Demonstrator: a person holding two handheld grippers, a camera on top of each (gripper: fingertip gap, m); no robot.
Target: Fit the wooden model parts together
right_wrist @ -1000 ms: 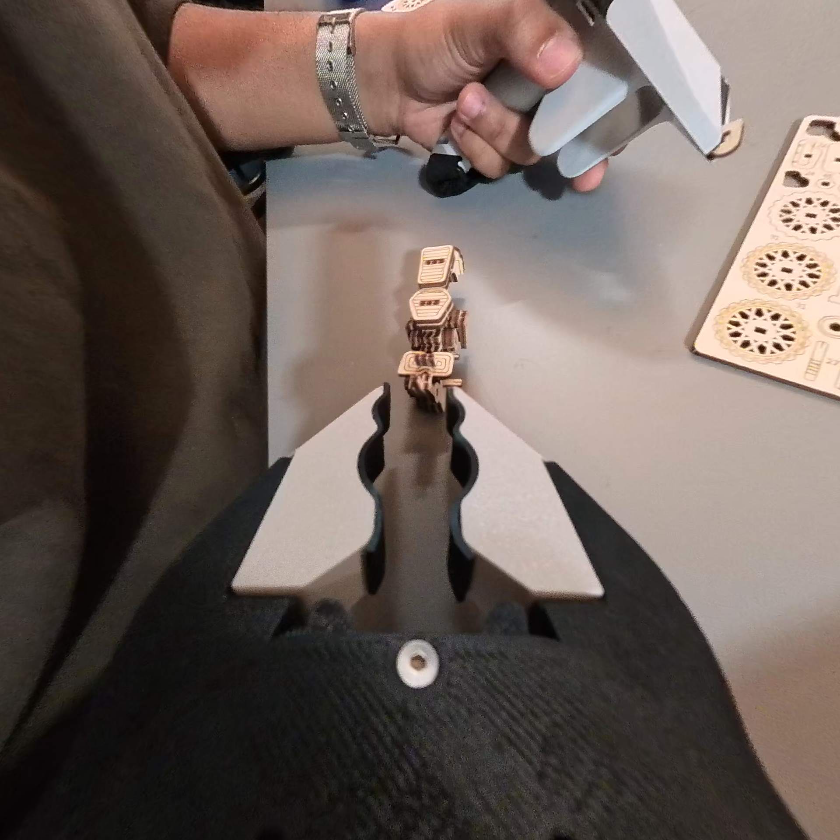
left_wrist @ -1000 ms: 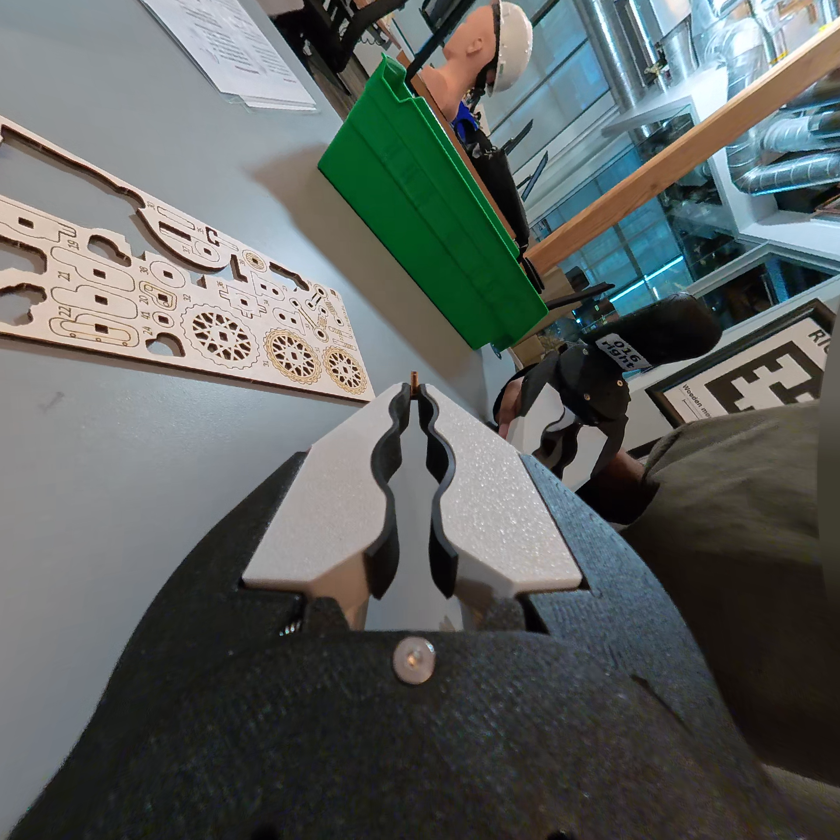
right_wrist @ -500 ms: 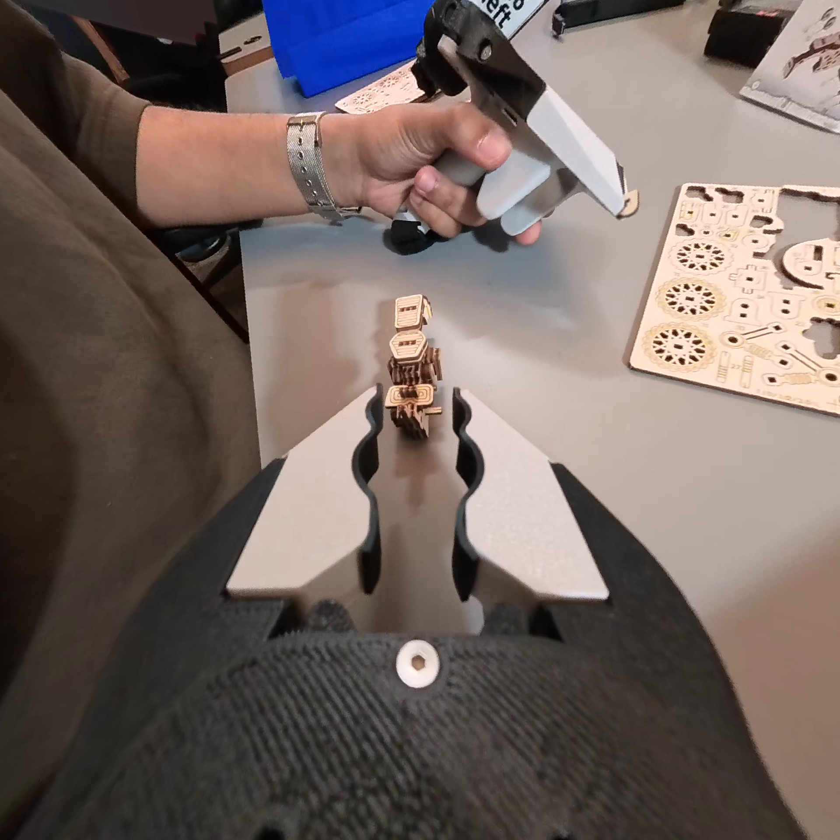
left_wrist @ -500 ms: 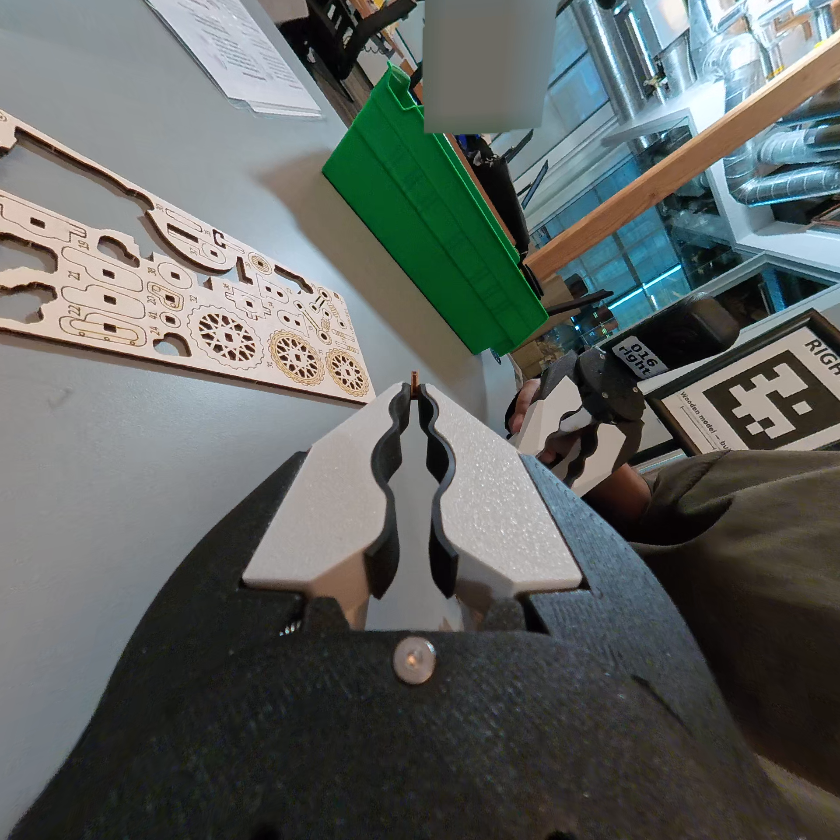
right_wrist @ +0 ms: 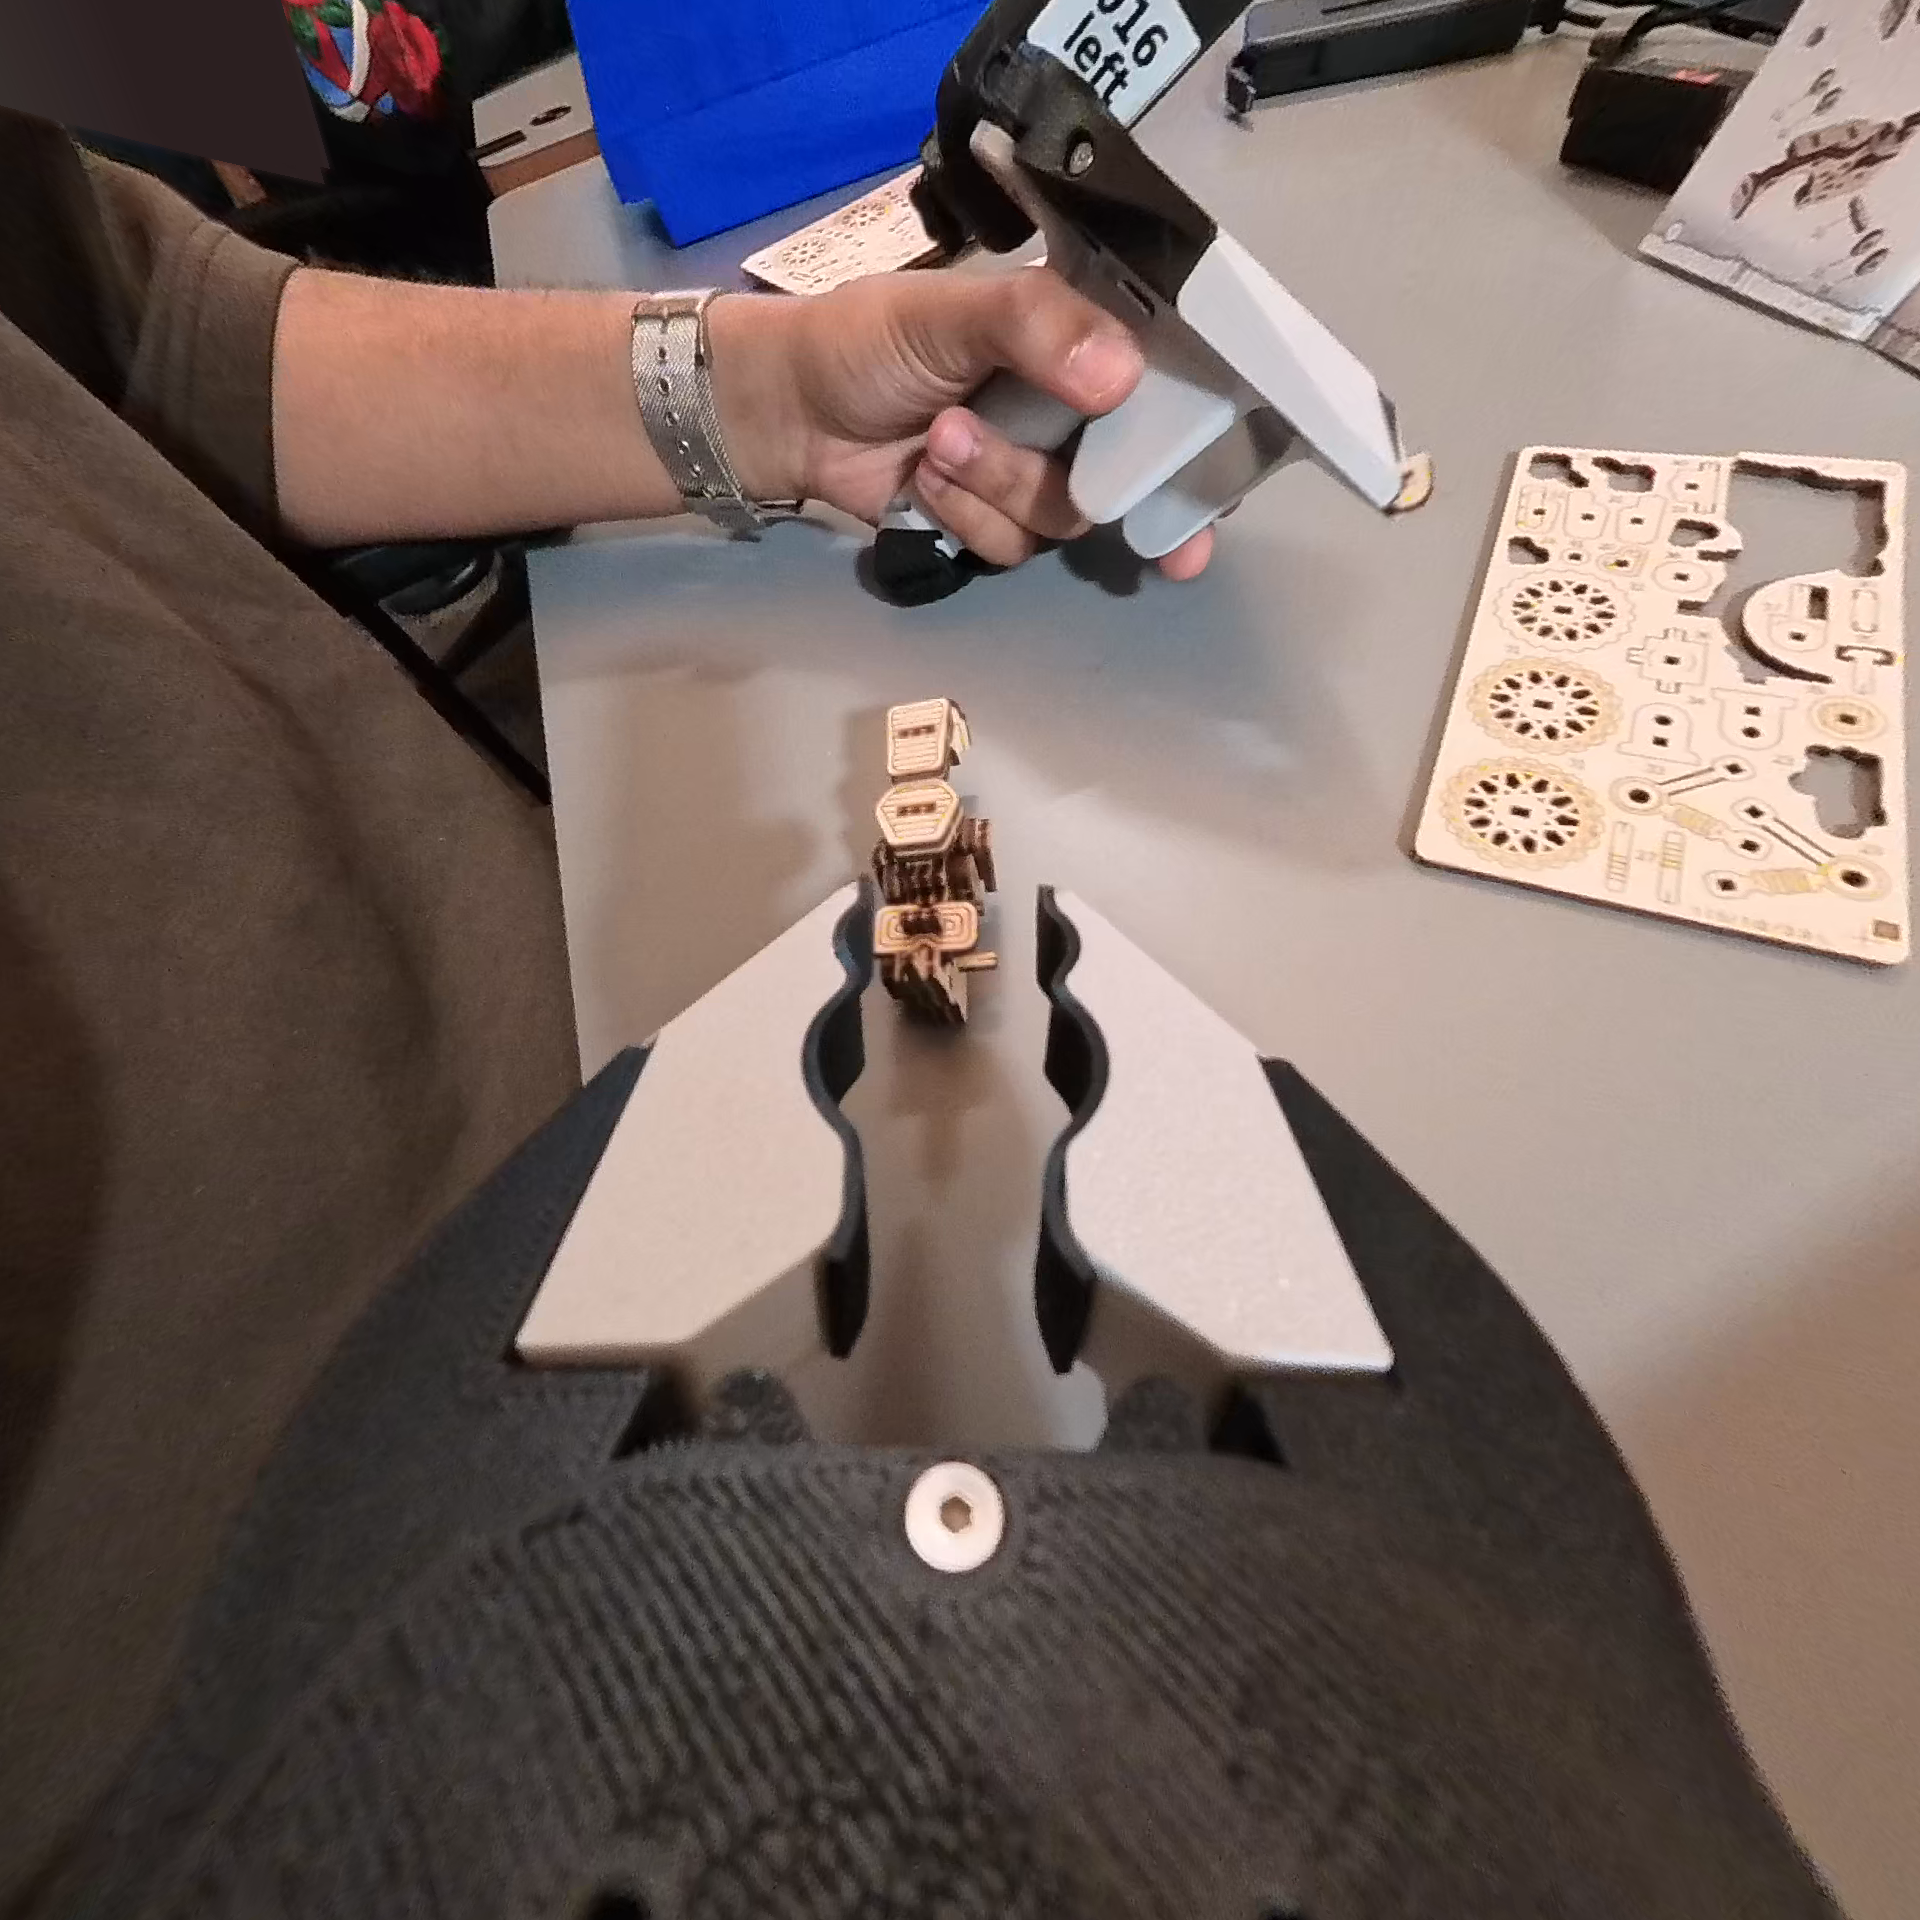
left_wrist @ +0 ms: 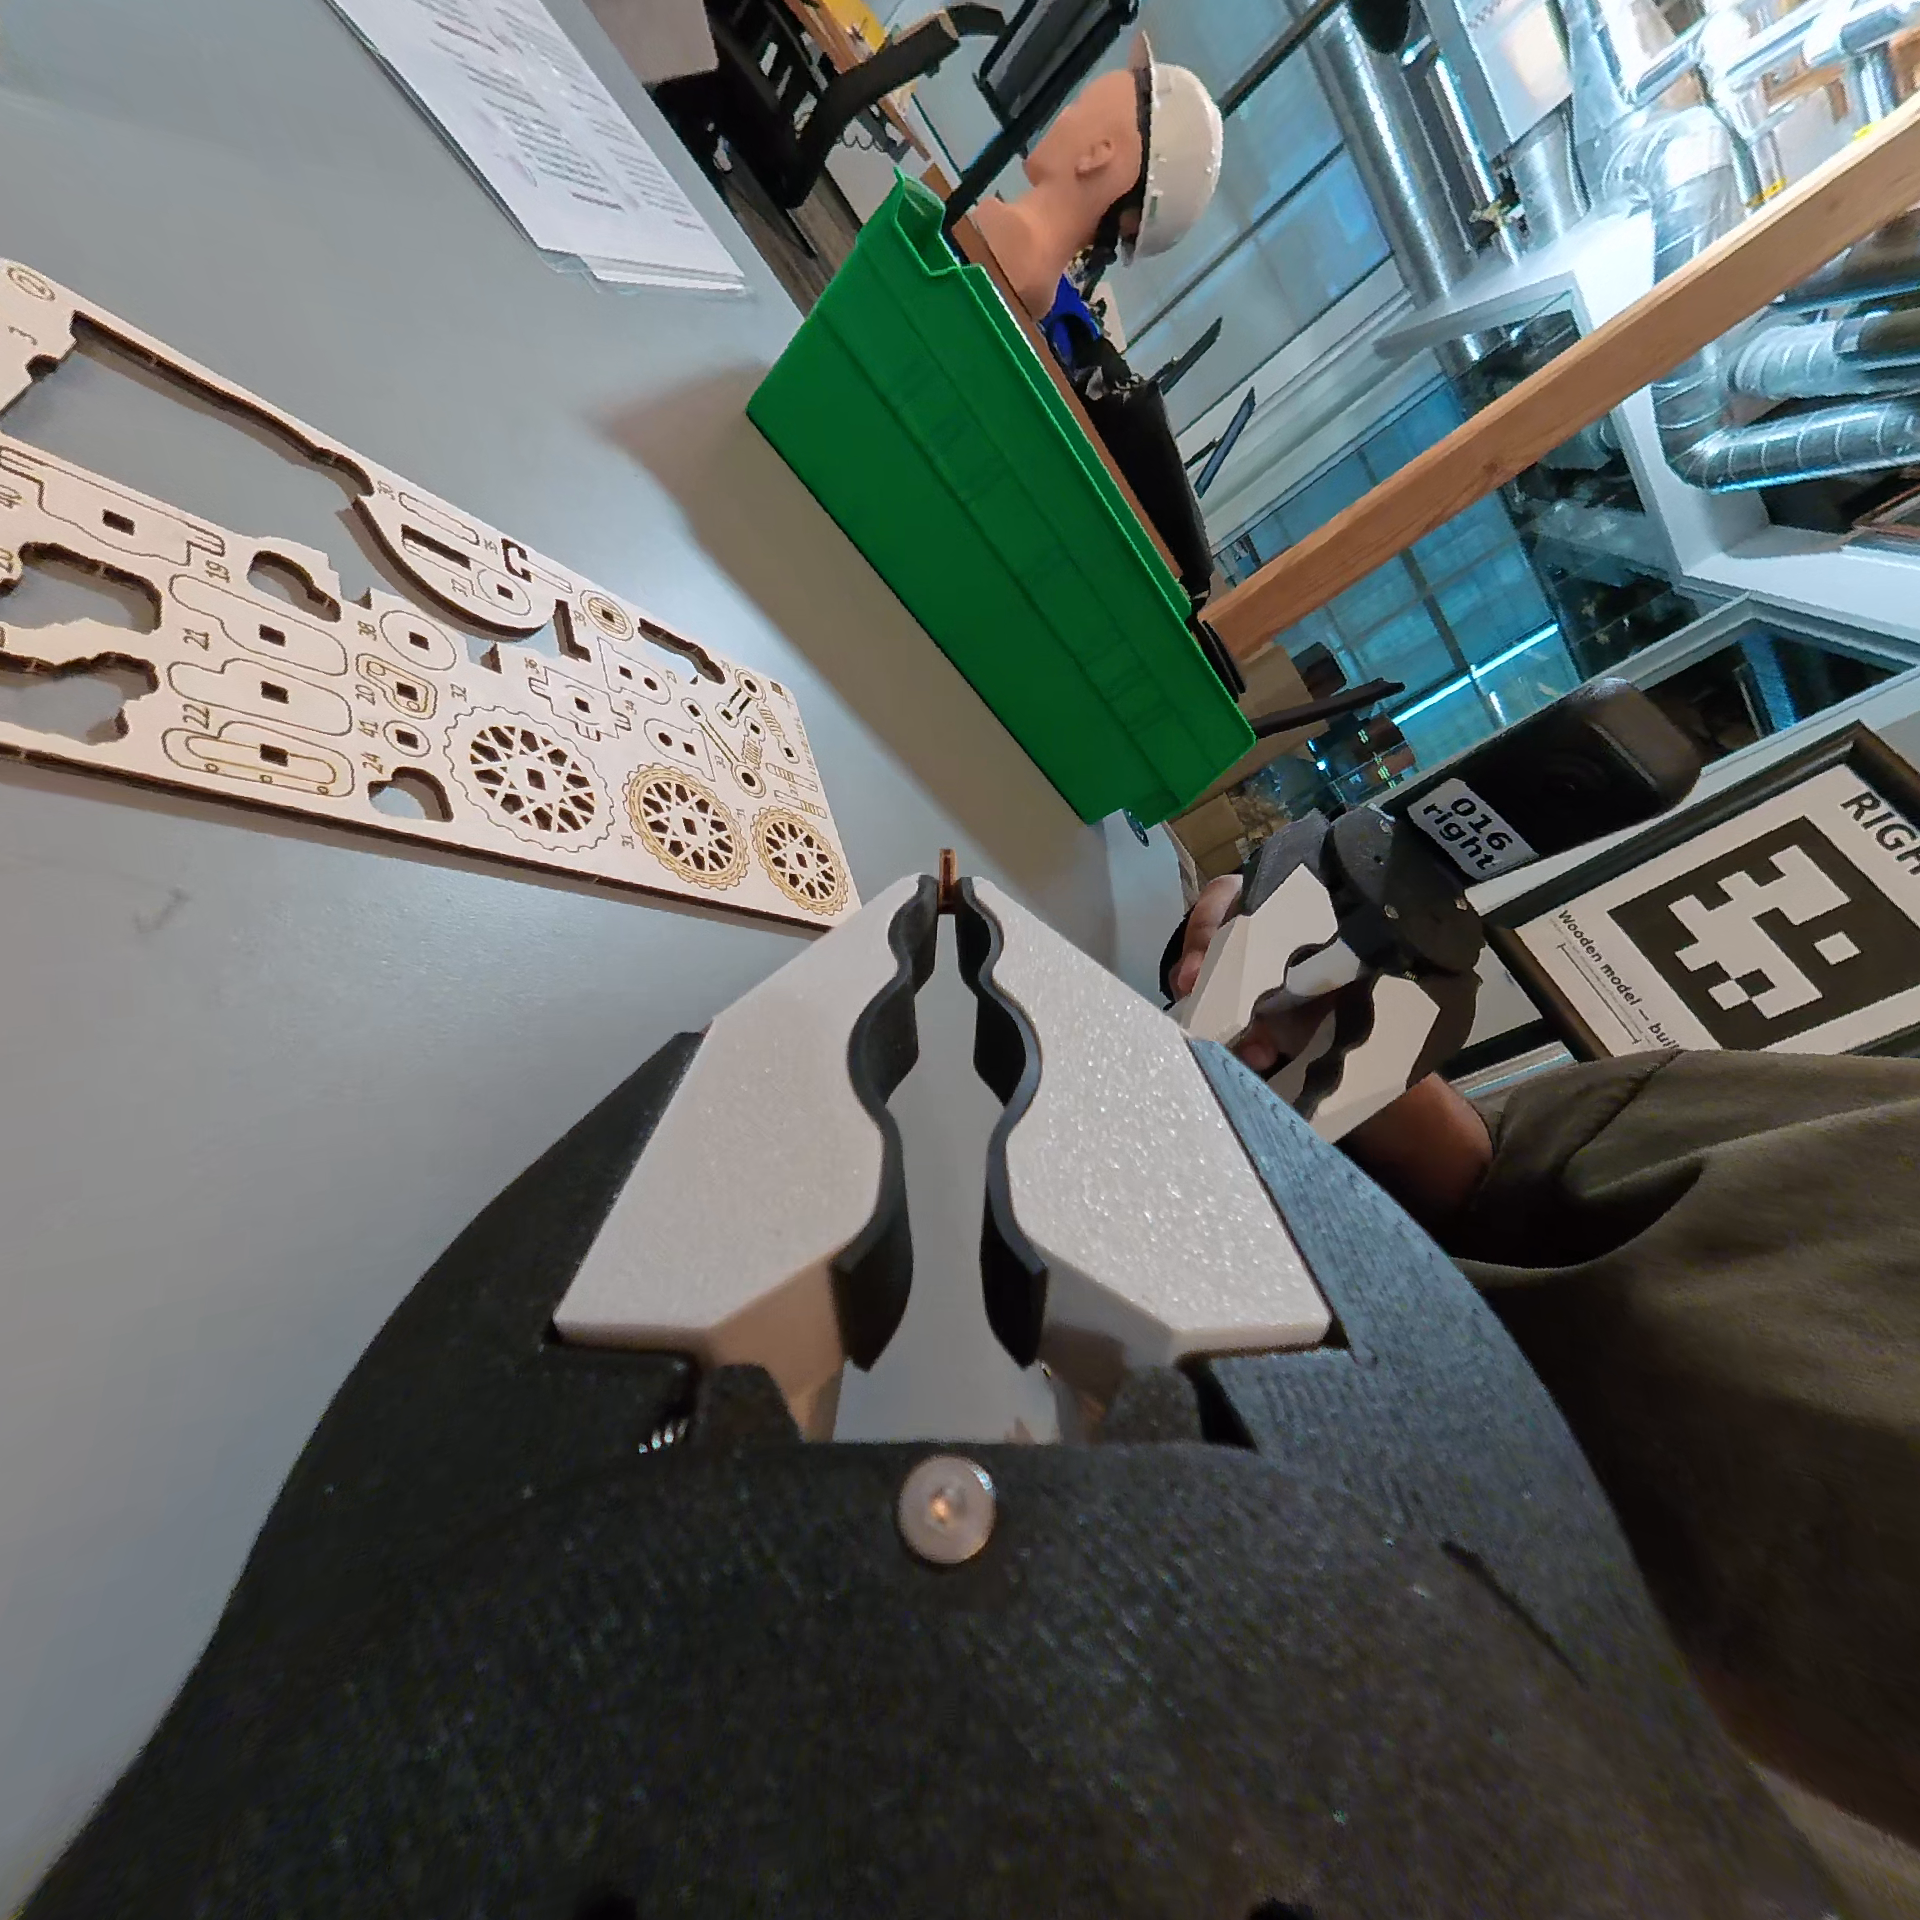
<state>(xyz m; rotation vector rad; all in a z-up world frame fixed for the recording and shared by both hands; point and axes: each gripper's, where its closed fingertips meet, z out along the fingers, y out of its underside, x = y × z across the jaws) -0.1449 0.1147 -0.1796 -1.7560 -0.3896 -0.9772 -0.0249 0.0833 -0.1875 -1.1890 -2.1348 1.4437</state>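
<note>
Between the tips of the left tongs (left_wrist: pixel 945 894), in the left wrist view, sits a small wooden piece (left_wrist: pixel 947 869), pinched edge-on with the jaws almost closed on it. Beyond the tips, on the grey worktop (left_wrist: pixel 260 1091), lies a flat wooden parts sheet (left_wrist: pixel 343 675), near but apart. A green bin (left_wrist: pixel 987 540) stands farther back, and the right tongs (left_wrist: pixel 1314 1029) show off to the right, open.

From the right wrist view, the right tongs (right_wrist: pixel 951 914) are wide open and hold nothing. A half-built wooden model (right_wrist: pixel 927 862) stands upright on the worktop (right_wrist: pixel 1299 1091), its near end between the 2 tips, close to the left one; whether it touches is unclear. A hand (right_wrist: pixel 935 416) holds the left tongs (right_wrist: pixel 1397 488) above the worktop, the small piece (right_wrist: pixel 1415 484) at their tip, just beside the sheet (right_wrist: pixel 1683 717).
</note>
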